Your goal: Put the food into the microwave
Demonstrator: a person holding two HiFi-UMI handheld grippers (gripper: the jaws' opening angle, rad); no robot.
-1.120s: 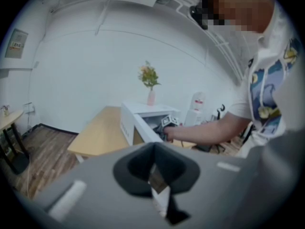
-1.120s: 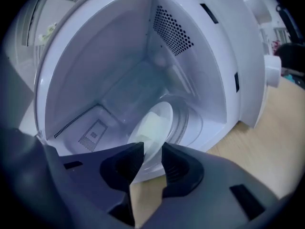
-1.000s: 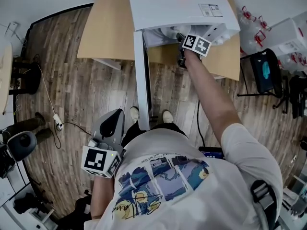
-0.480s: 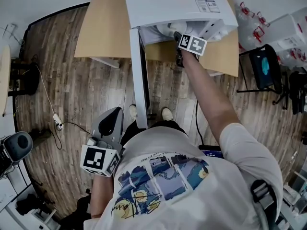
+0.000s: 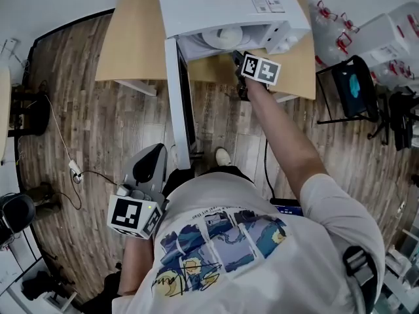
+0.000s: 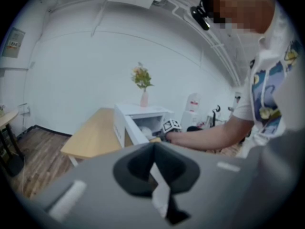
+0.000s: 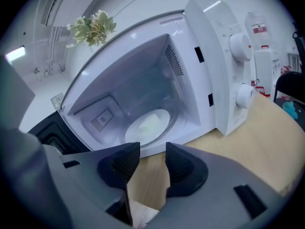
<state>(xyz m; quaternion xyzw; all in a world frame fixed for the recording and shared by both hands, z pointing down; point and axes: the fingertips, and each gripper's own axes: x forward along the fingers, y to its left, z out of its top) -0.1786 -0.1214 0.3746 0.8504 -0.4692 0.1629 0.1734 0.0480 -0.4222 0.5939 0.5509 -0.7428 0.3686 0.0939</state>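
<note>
Plate of food (image 7: 147,126) inside open microwave (image 7: 224,70); right gripper (image 7: 152,151) outside, jaws newly apart, empty; left gripper (image 6: 153,149) with jaws together.

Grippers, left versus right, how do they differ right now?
The left gripper hangs at the person's side; the right gripper is out by the open microwave. The left gripper's jaws are together; the right gripper's are apart, just opened then eased in, nothing between them. Both are empty and carry a marker cube.
</note>
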